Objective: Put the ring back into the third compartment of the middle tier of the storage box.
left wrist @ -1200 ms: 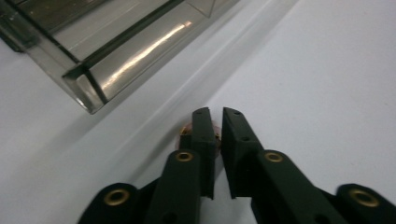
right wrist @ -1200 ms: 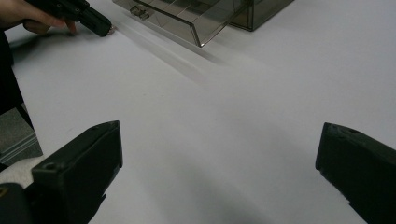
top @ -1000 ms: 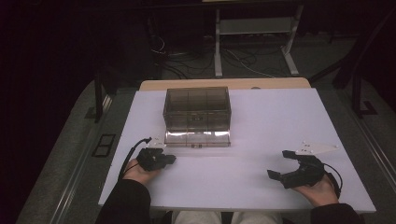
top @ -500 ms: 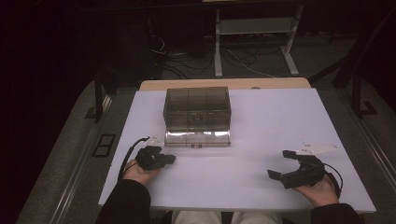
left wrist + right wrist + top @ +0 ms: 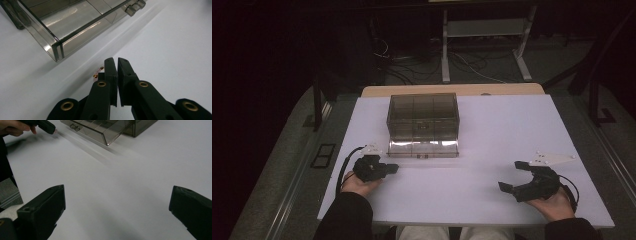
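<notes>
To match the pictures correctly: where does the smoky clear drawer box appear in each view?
High view: drawer box at the centre.
Left gripper view: top left, drawer pulled open.
Right gripper view: top centre.
Shared landmark: the drawer's front handle.

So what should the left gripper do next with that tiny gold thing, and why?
Probably carry it a little forward and over the open drawer. The left gripper looks shut on a tiny gold piece, whose beads poke out beside the jaws, just short of the drawer's corner. The right gripper rests open, far off, so it likely isn't needed.
</notes>
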